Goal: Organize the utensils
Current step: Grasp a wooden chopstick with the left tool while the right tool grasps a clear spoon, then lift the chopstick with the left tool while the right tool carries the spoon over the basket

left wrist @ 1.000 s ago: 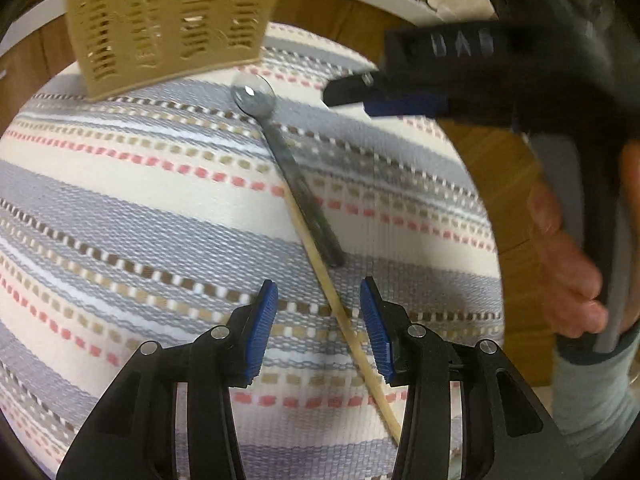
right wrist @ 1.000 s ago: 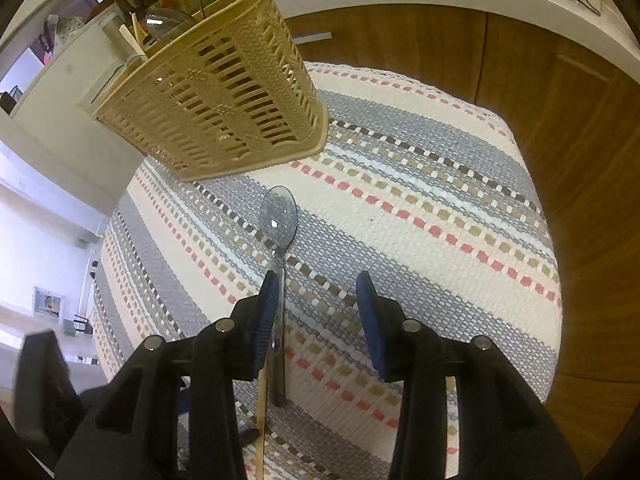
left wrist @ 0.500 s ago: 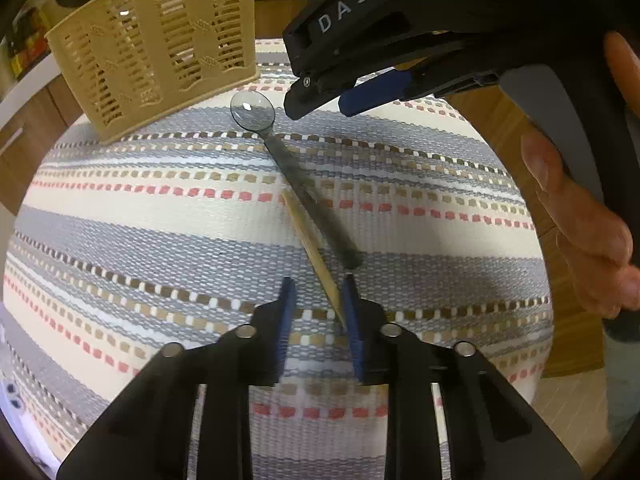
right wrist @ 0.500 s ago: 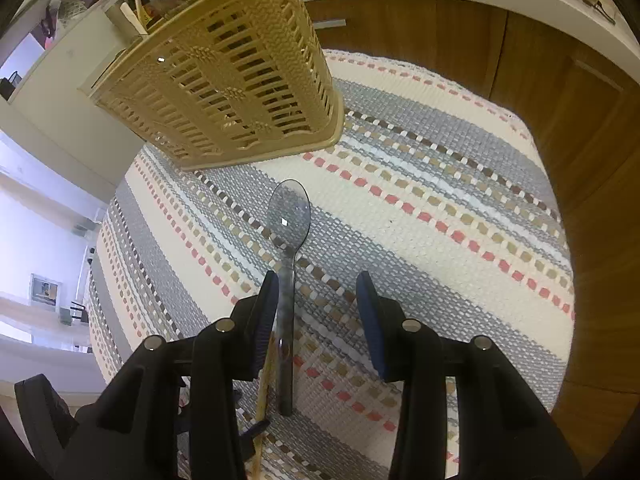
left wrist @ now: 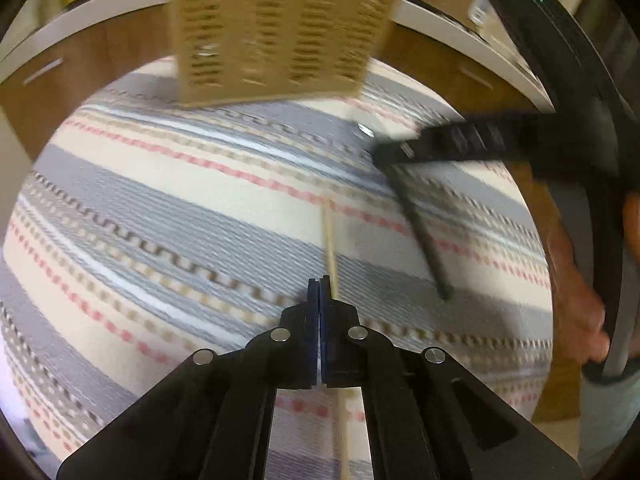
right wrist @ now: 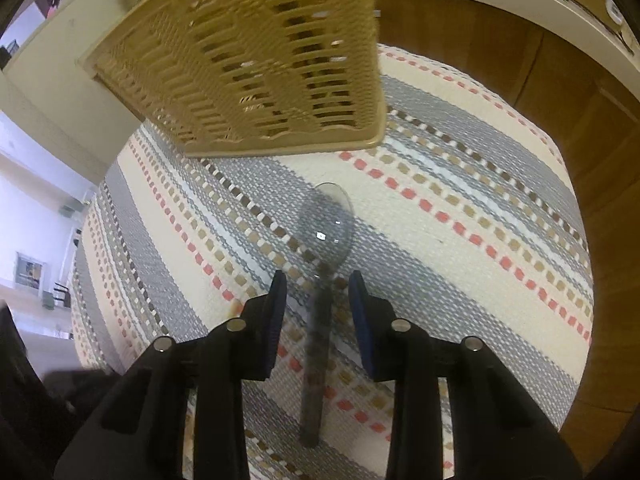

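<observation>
A thin wooden chopstick (left wrist: 330,240) lies on the striped mat. My left gripper (left wrist: 320,288) is shut, with the chopstick running along its right finger; whether the jaws pinch it is unclear. A clear-bowled spoon (right wrist: 326,232) with a dark handle lies on the mat; its handle (left wrist: 424,236) also shows in the left wrist view. My right gripper (right wrist: 318,292) is open, low over the spoon, one finger on each side of its neck. A tan slotted utensil basket (right wrist: 260,64) stands at the far end of the mat; it also shows in the left wrist view (left wrist: 276,28).
The striped woven mat (right wrist: 460,208) covers a wooden table (right wrist: 580,128). A white counter edge (left wrist: 448,16) runs behind the basket. The right gripper's body (left wrist: 480,144) and the hand holding it fill the right side of the left wrist view.
My left gripper has shut beside the chopstick. My right gripper has come down and forward so that its open fingers straddle the spoon's neck.
</observation>
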Demonstrator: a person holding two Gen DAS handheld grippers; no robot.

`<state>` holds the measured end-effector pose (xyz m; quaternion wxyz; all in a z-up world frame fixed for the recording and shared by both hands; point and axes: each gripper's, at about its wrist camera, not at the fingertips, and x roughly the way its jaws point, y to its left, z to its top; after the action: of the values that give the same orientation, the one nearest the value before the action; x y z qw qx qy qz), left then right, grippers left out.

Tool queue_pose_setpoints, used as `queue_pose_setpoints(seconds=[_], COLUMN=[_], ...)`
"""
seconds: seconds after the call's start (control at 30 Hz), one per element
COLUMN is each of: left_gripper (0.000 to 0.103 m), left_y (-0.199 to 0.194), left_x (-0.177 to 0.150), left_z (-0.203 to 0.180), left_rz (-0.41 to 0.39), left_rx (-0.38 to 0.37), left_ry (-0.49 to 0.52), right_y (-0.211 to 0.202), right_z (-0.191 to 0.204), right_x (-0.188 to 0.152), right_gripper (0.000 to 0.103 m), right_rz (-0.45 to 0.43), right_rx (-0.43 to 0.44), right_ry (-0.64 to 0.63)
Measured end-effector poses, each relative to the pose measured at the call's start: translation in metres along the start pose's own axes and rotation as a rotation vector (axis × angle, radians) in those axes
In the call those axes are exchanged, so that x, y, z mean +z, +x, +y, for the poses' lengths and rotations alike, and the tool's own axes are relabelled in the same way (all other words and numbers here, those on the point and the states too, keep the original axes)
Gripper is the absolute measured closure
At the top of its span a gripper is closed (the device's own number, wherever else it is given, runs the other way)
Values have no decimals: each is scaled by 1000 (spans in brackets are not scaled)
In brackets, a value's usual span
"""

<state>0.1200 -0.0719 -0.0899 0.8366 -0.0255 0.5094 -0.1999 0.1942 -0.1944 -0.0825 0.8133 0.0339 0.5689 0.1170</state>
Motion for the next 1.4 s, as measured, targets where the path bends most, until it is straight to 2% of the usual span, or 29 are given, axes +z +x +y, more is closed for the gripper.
queue_pose_setpoints(seconds=[0.13, 0.2, 0.3, 0.37, 0.4, 0.43, 0.63, 0.83, 0.87, 1.0, 1.03, 1.13, 1.33, 1.4], left_gripper=[103, 103, 103, 93, 84, 79, 78, 78, 80, 99, 100, 100, 100, 100], left_y=[2, 5, -3, -2, -2, -1, 27, 39, 42, 43, 43, 42, 14, 1], left_x=[16, 24, 30, 31, 30, 31, 44, 53, 55, 52, 51, 49, 34, 32], left_z=[24, 30, 36, 29, 23, 17, -10, -30, -32, -35, -36, -35, -11, -5], left_rz=[-10, 4, 38, 55, 60, 64, 102, 120, 118, 89, 80, 53, -59, -94], left_rx=[-23, -61, -165, -184, -182, -170, -53, 22, 38, 121, 129, 123, -20, -31], left_ry=[-63, -74, -84, -60, -47, -25, 67, 150, 163, 200, 203, 184, 74, 62], right_y=[9, 8, 4, -1, -4, -5, -12, -12, -12, -13, -13, -13, -27, -35], right_z=[14, 16, 7, -3, -9, -12, -23, -24, -24, -25, -23, -22, -21, -20], right_x=[-2, -5, -10, -15, -17, -19, -36, -36, -36, -38, -38, -39, -50, -52], right_gripper=[92, 93, 93, 93, 93, 93, 93, 92, 92, 93, 93, 93, 93, 93], right_rz=[-5, -5, -1, 5, 12, 17, 56, 87, 87, 70, 64, 40, -32, -63], right_rx=[-82, -95, -110, -113, -110, -103, -84, -92, -91, -90, -91, -87, -31, -21], right_ry=[-54, -66, -50, -26, -17, -11, -31, -77, -84, -86, -87, -86, -93, -98])
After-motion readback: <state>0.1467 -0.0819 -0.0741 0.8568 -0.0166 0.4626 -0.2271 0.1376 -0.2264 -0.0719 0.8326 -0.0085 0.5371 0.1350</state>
